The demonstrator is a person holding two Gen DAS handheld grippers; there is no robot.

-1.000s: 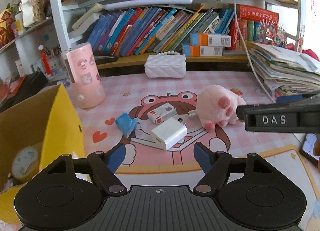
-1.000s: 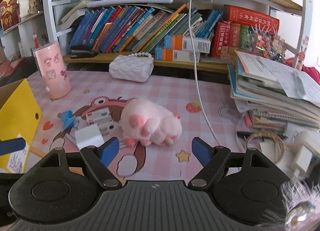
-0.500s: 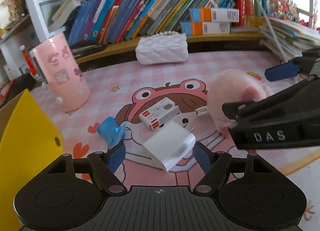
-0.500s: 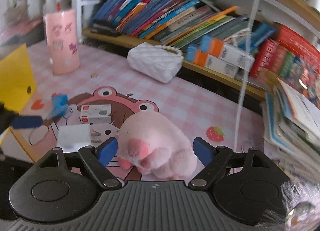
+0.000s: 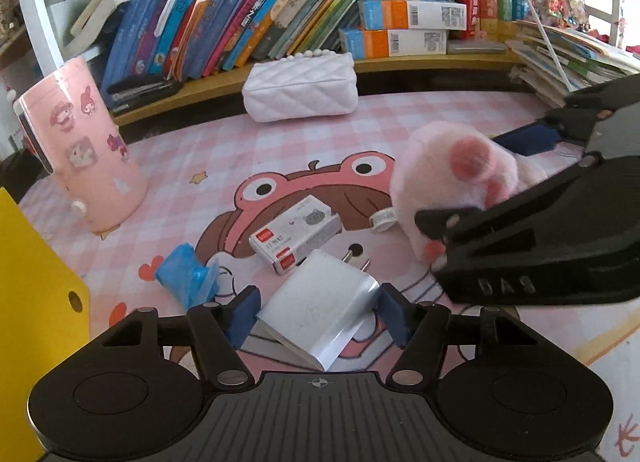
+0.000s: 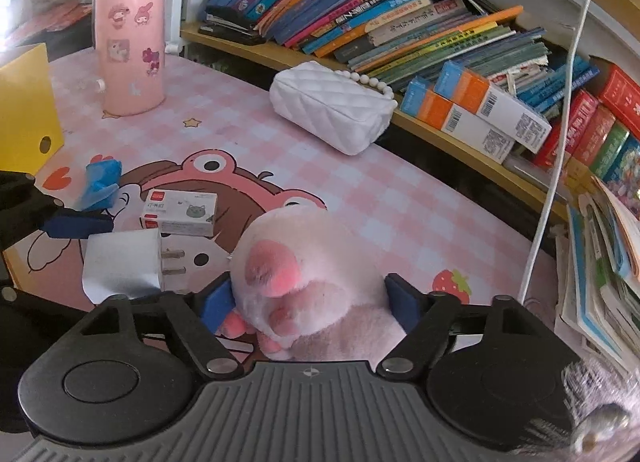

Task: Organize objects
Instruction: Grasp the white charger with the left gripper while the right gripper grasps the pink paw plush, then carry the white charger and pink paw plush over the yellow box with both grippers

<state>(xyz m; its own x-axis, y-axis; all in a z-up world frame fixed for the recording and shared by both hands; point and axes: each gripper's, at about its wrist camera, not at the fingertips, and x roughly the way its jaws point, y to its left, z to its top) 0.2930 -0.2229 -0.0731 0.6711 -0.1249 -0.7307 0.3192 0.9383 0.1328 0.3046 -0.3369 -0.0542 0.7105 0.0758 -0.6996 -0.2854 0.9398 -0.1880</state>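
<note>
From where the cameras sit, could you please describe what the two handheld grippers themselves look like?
Both match: the left gripper and right gripper have a black plastic body, ribbed grey centre plate with a small crosshair mark, two round black discs, silver screws and blue finger pads. The right one's side reads "DAS". No sleeves or cables visible.

A child's study desk at home is showing here: leaning picture books [image 5: 248, 18] are crowding the shelf [image 6: 460, 142], a cartoon desk mat [image 5: 200, 166] is covering the top.

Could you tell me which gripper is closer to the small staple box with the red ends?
Left. The left gripper straddles the white charger lying right beside the staple box; the right gripper straddles the pink plush toy, a bit farther off.
</note>
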